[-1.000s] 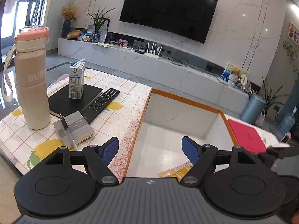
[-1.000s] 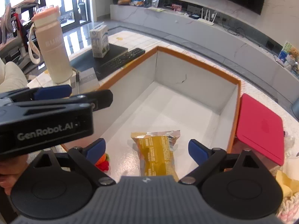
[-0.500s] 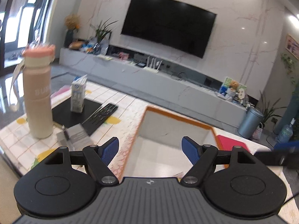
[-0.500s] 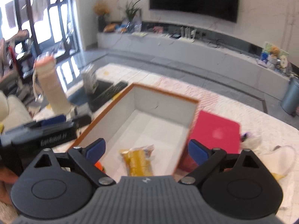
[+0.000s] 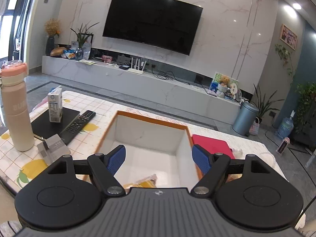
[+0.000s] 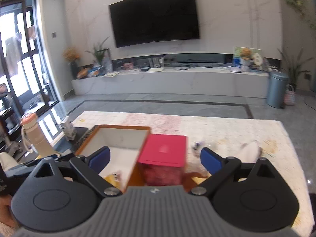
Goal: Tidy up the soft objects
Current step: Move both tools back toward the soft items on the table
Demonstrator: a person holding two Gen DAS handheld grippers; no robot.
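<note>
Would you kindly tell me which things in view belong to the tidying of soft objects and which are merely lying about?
For the job:
orange-rimmed white open box
yellow crinkly snack packet inside it
white soft item on the table, blurred

Lying about:
pink-capped beige bottle
small white milk carton
black remote control
red flat-lidded box

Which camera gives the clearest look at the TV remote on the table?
The left wrist view: the black TV remote lies sharp and whole, buttons visible, beside the white box. The right wrist view is motion-blurred; only a dark sliver along the box's left wall might be it.
</note>
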